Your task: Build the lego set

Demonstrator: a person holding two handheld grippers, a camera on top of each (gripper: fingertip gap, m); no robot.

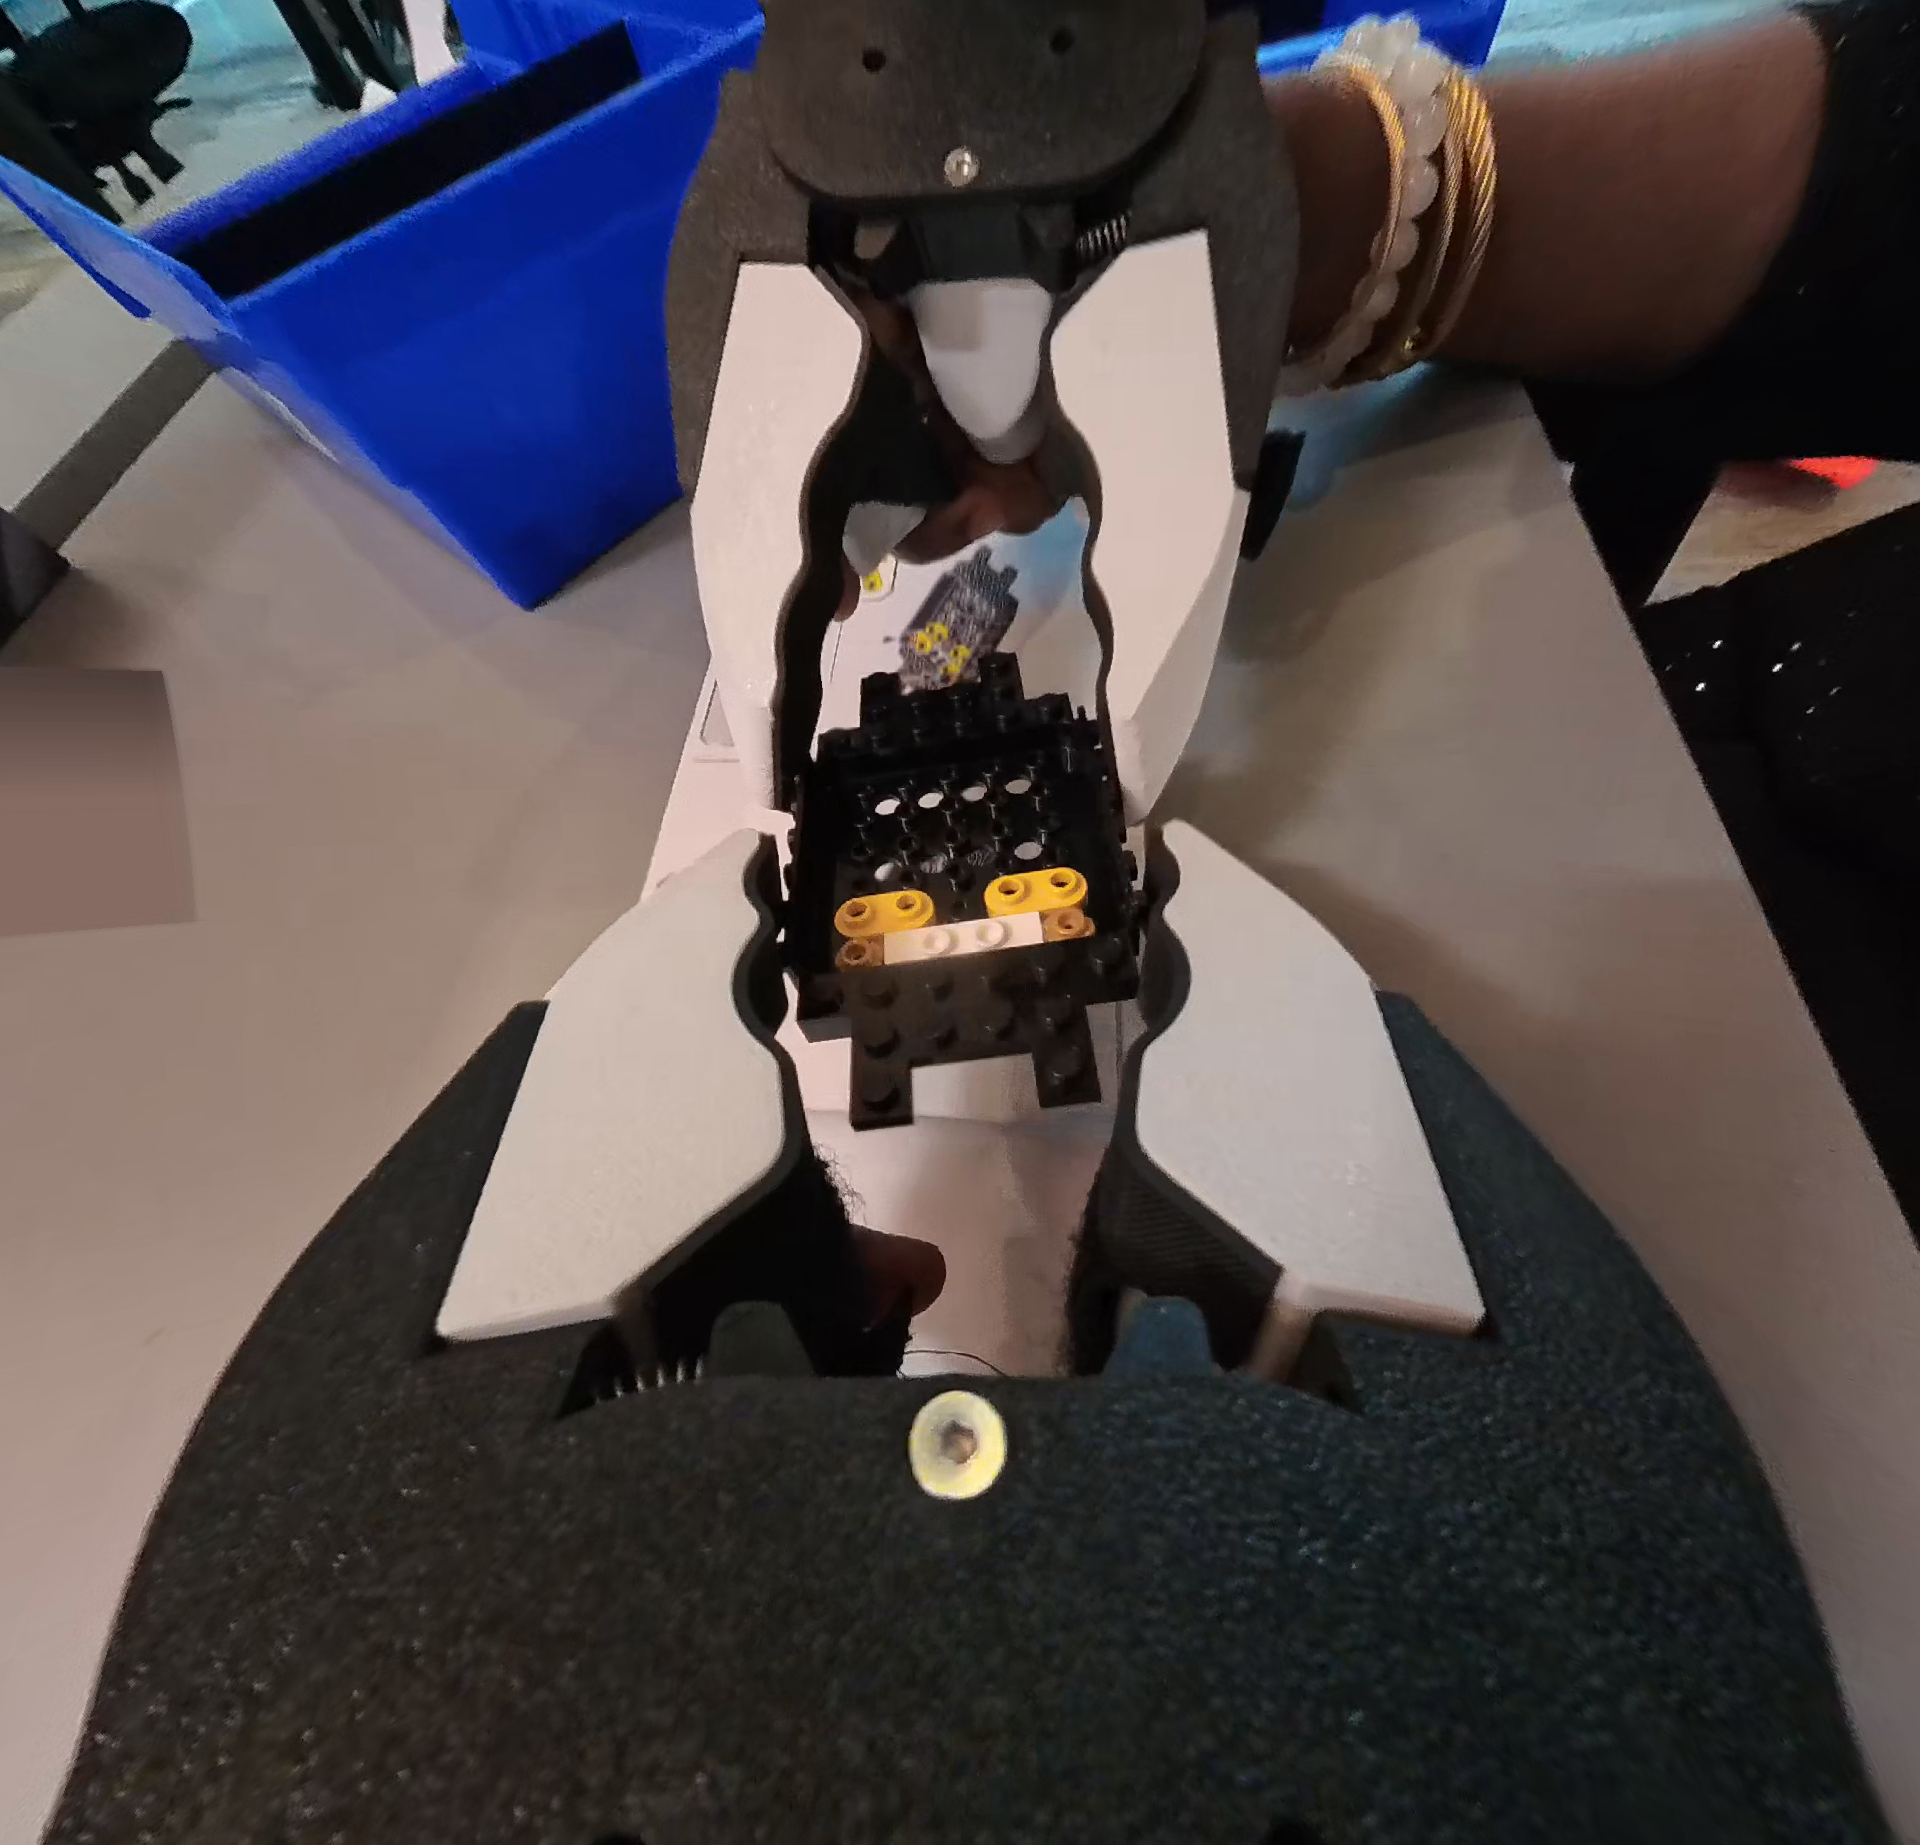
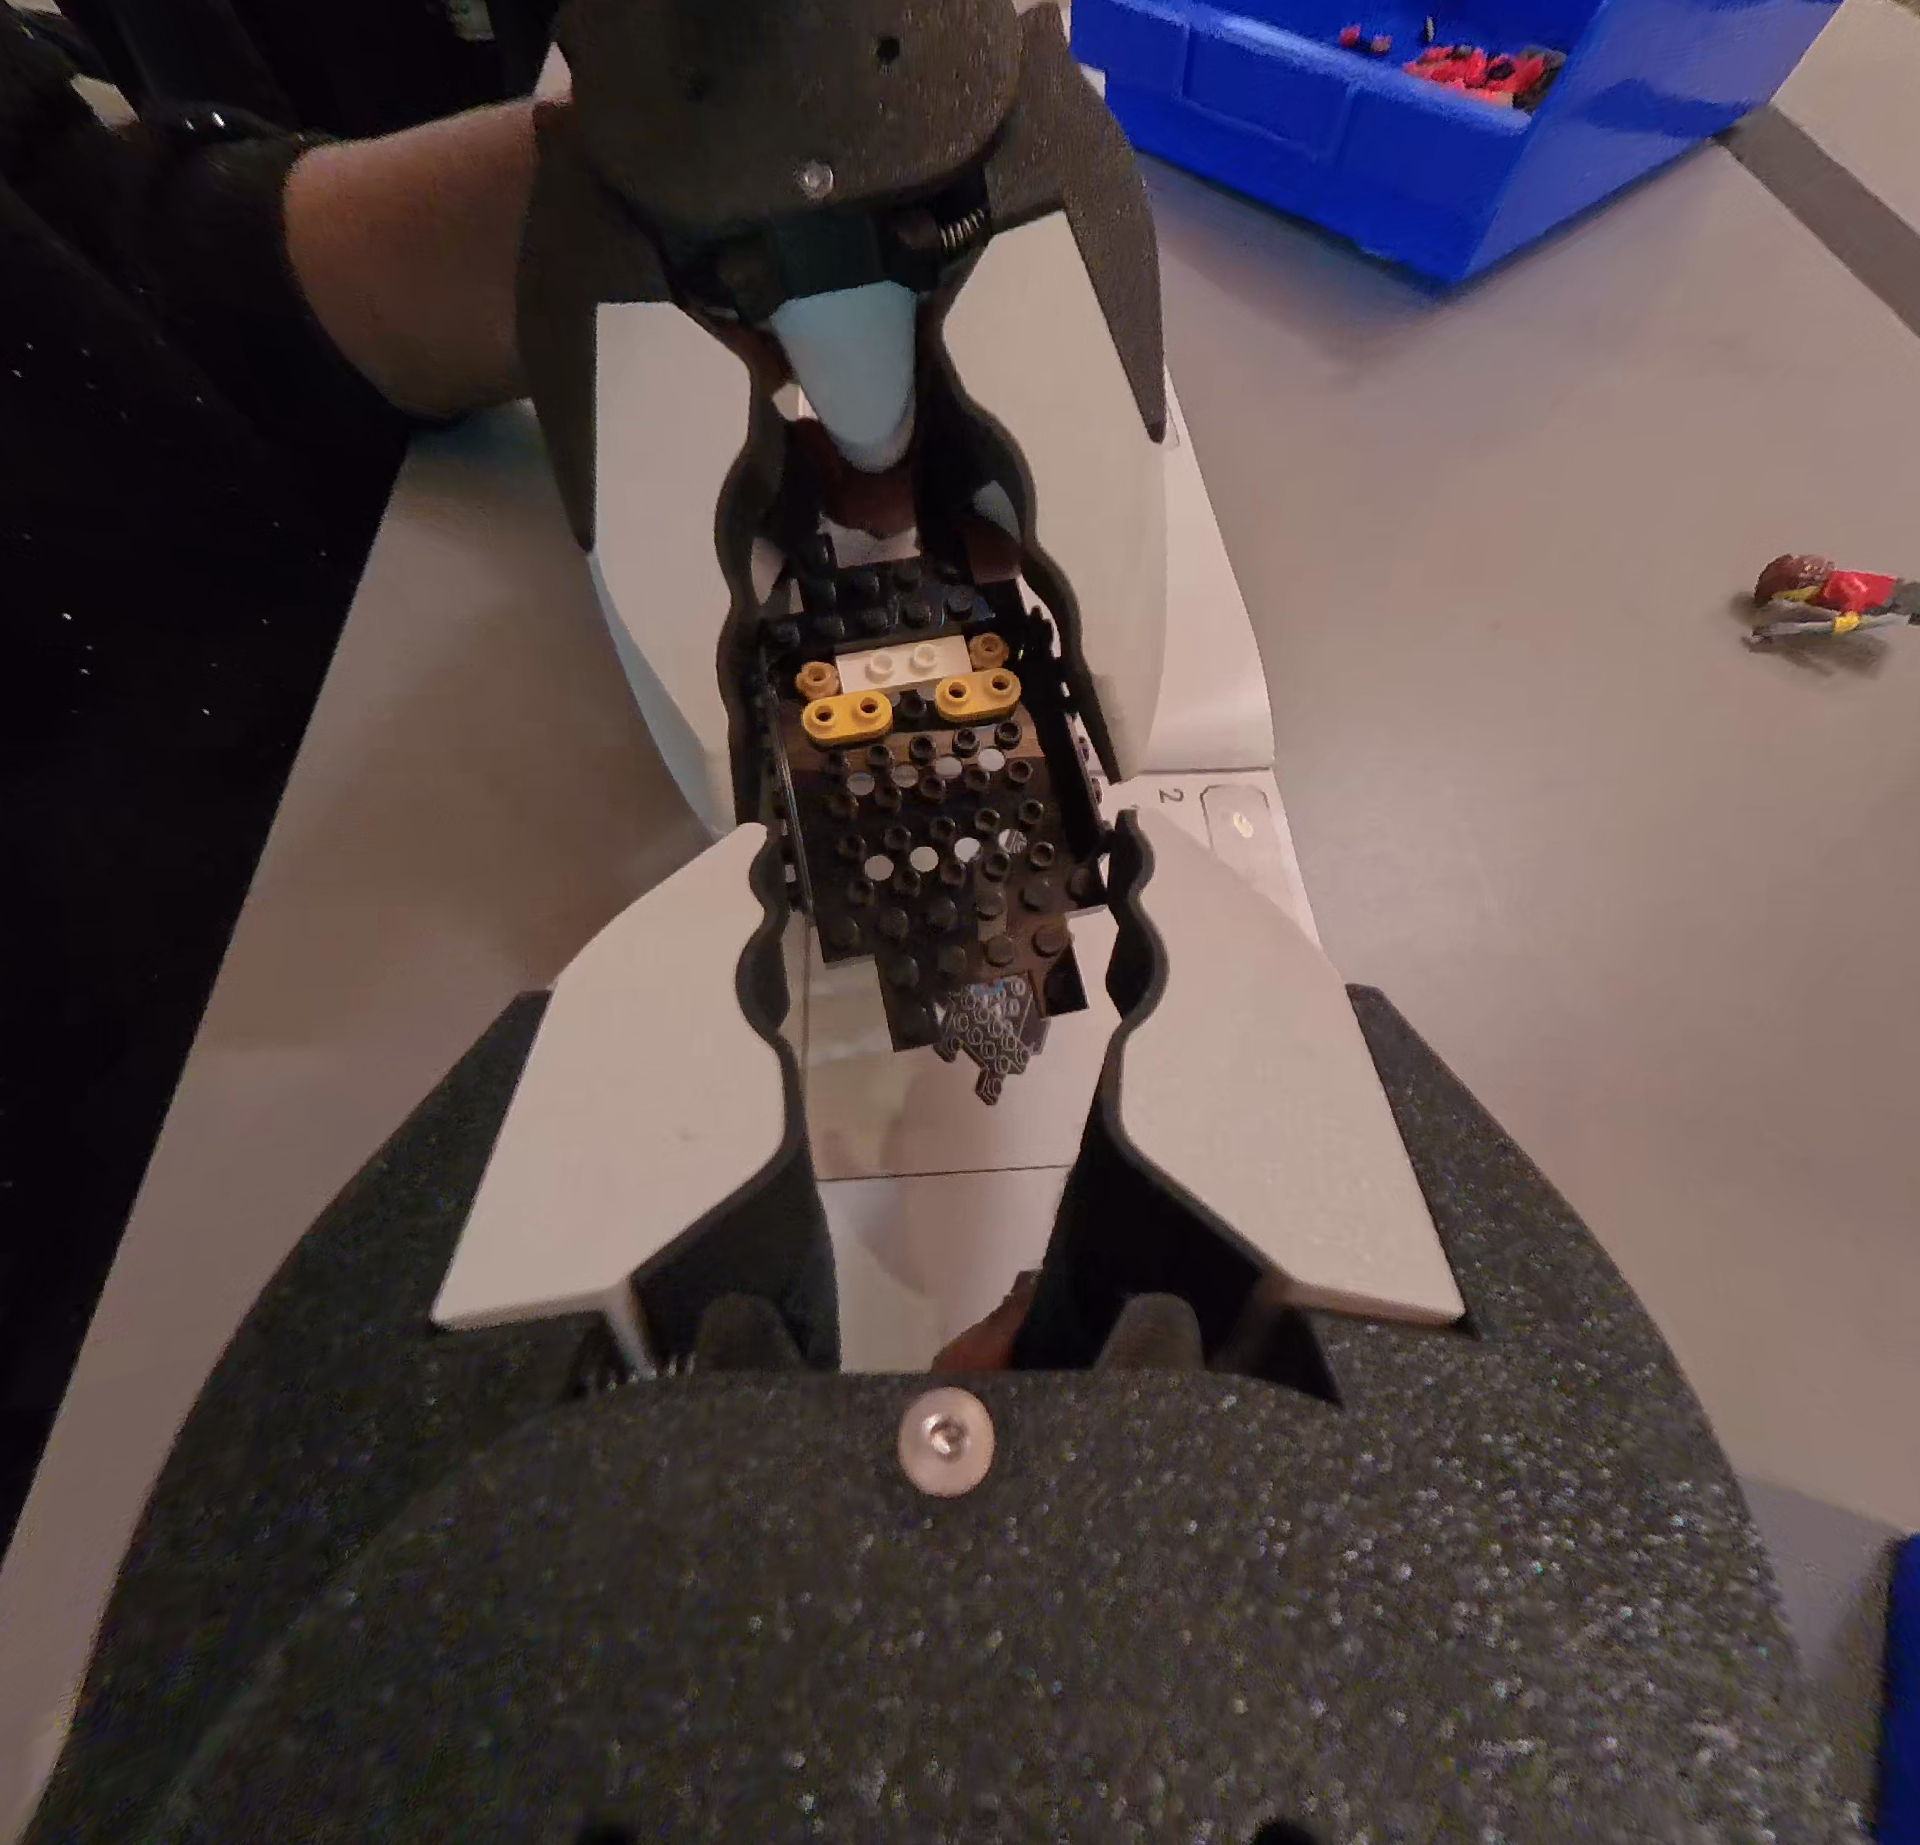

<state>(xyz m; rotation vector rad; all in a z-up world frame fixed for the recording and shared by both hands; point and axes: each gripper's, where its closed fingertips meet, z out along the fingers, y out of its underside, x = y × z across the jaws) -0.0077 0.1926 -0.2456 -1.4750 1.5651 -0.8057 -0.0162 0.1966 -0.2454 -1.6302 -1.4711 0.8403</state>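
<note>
A black brick model [image 1: 966, 1006], an open studded tray with two yellow rounded plates [image 1: 883, 912] and a white plate [image 1: 961, 938] inside, rests on a white booklet [image 1: 1039, 569]. My left gripper [image 1: 958, 860] comes from the near side, and its pads press on the model's two side walls. My right gripper [image 1: 954, 803] faces it from the far side and clamps the same walls. In the right wrist view, my right gripper [image 2: 945, 834] is shut on the model [image 2: 935, 860], with the left gripper [image 2: 930, 798] opposite it.
A blue bin [image 1: 416, 341] stands at the back left of the grey table. Another blue bin [image 2: 1403, 133] holds red pieces [image 2: 1455, 60]. A small red and brown brick piece [image 2: 1823, 595] lies on the table. A forearm with bangles [image 1: 1403, 206] is behind the right gripper. Less than 4 cm separates the two grippers' tips.
</note>
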